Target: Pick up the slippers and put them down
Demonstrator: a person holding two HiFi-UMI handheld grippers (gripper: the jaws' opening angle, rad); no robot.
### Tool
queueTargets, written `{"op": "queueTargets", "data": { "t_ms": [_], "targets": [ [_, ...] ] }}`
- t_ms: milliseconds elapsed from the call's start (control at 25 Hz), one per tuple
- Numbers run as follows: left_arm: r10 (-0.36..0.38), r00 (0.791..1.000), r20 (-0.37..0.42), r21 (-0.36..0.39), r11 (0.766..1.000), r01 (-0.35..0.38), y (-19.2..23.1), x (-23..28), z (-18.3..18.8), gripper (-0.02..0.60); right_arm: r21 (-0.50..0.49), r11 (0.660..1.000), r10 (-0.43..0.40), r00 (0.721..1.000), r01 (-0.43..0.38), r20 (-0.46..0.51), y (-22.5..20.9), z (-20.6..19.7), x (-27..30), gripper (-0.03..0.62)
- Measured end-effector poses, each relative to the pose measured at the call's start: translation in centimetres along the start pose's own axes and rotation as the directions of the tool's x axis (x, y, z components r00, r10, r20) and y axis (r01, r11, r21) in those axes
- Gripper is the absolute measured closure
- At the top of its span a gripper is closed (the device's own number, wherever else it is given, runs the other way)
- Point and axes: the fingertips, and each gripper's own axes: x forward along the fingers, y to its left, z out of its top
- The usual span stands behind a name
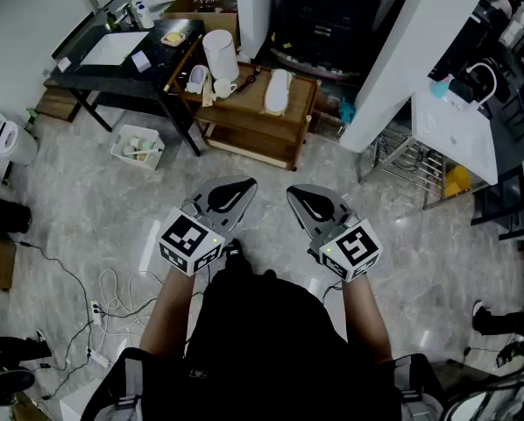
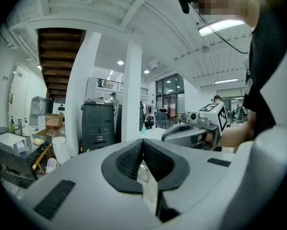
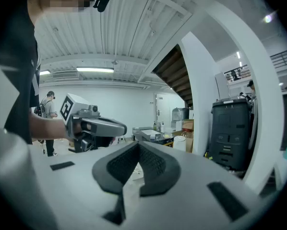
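Observation:
A white slipper (image 1: 278,91) lies on the low wooden cart (image 1: 244,117) at the far side of the floor. A second pale slipper (image 1: 197,79) lies on the cart's left end, next to a white cylinder (image 1: 220,55); it also shows as the slipper (image 2: 51,165) low in the left gripper view. Both grippers hover side by side above the grey floor, well short of the cart. My left gripper (image 1: 244,185) (image 2: 142,143) is shut and holds nothing. My right gripper (image 1: 294,193) (image 3: 137,145) is also shut and empty.
A black table (image 1: 113,60) stands left of the cart, with a white box (image 1: 138,147) on the floor by it. Cables (image 1: 113,296) trail at the lower left. A white pillar (image 1: 393,60) and a wire rack (image 1: 402,160) stand at the right. A dark bin (image 2: 98,126) is behind.

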Motion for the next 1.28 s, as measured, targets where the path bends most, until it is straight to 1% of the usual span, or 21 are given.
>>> {"op": "queueTargets", "data": {
  "t_ms": [240, 400, 480, 600, 800, 1040, 1280],
  "targets": [
    [-0.007, 1.000, 0.006, -0.005, 1.000, 0.007, 2.3, -0.3, 0.1, 0.569, -0.008, 1.000, -0.003, 1.000, 0.003, -0.018, -0.3, -0.1, 2.3, 0.588],
    [-0.009, 1.000, 0.005, -0.024, 1.000, 0.009, 4.9, -0.4, -0.2, 0.569, -0.025, 0.999, 0.033, 0.999, -0.034, -0.038, 0.1, 0.1, 4.7, 0.587],
    [-0.016, 1.000, 0.002, -0.030, 0.999, 0.016, 6.0, -0.2, -0.4, 0.569, -0.041, 0.999, 0.032, 0.998, -0.035, -0.060, -0.1, -0.1, 5.9, 0.586],
    [-0.031, 1.000, -0.001, -0.039, 0.999, 0.031, 7.9, 0.0, -0.7, 0.569, -0.051, 0.999, 0.008, 0.997, -0.012, -0.075, -0.7, -0.2, 7.8, 0.586],
    [-0.057, 0.998, 0.000, -0.045, 0.997, 0.057, 11.5, 0.5, -0.9, 0.569, -0.018, 1.000, 0.002, 0.998, -0.003, -0.060, -1.9, 0.4, 11.0, 0.586],
    [-0.114, 0.993, -0.007, -0.056, 0.992, 0.114, 15.4, 1.4, -1.5, 0.569, -0.006, 0.998, -0.058, 0.996, 0.058, -0.073, -3.7, 0.4, 14.2, 0.586],
    [-0.184, 0.983, -0.025, -0.047, 0.982, 0.183, 18.0, 2.1, -2.3, 0.569, 0.023, 0.992, -0.121, 0.988, 0.124, -0.096, -4.6, -1.0, 16.2, 0.586]
  ]
}}
